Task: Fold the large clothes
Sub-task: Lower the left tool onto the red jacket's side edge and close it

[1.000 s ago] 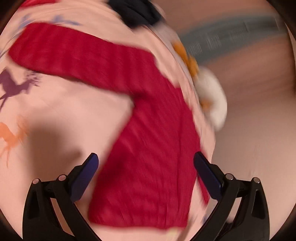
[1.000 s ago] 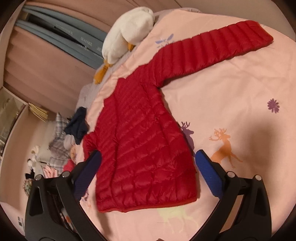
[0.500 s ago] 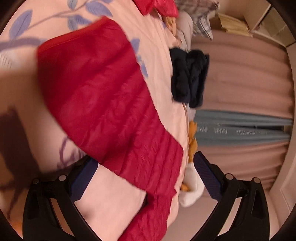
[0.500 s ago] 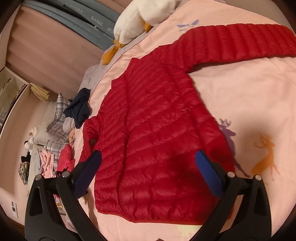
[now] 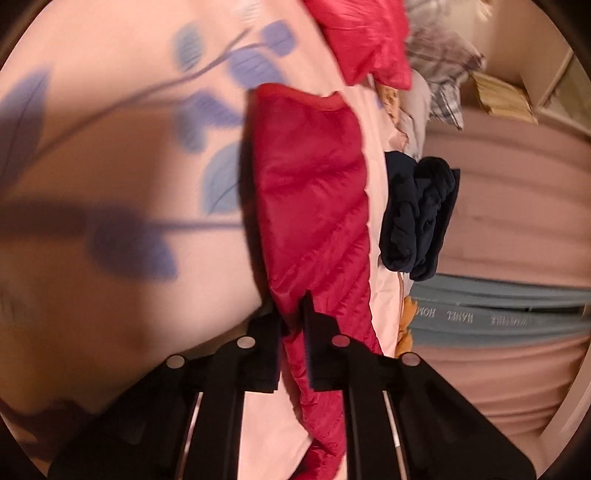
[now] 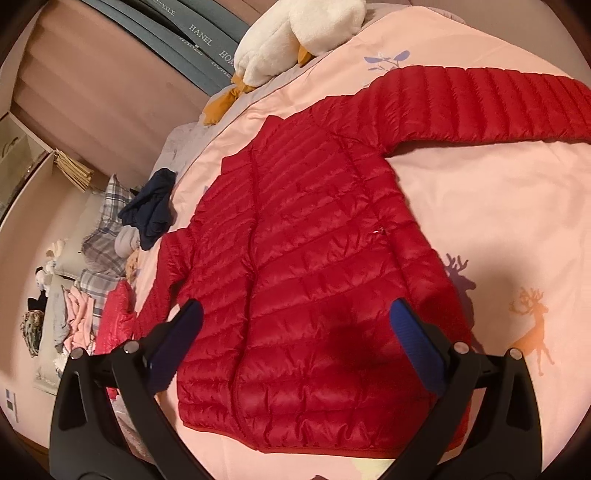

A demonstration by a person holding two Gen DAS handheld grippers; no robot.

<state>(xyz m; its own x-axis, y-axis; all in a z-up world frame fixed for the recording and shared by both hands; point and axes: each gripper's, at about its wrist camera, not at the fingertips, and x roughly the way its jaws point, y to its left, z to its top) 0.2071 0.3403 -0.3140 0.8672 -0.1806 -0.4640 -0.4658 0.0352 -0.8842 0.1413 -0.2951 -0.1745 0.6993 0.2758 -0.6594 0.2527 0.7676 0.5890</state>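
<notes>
Pink printed bedspread (image 6: pixel 480 221), red puffer jacket (image 6: pixel 314 258) spread flat, left tool (image 5: pixel 293 325) clenched on sleeve (image 5: pixel 310 206), right tool (image 6: pixel 295 332) released

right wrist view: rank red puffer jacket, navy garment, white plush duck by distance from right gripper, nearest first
1. red puffer jacket: directly below and ahead of the open right gripper, its hem between the fingers in this view.
2. navy garment: bunched at the bed's left edge, past the jacket's left sleeve.
3. white plush duck: farthest, at the top of the pink bedspread, beyond the collar.
</notes>
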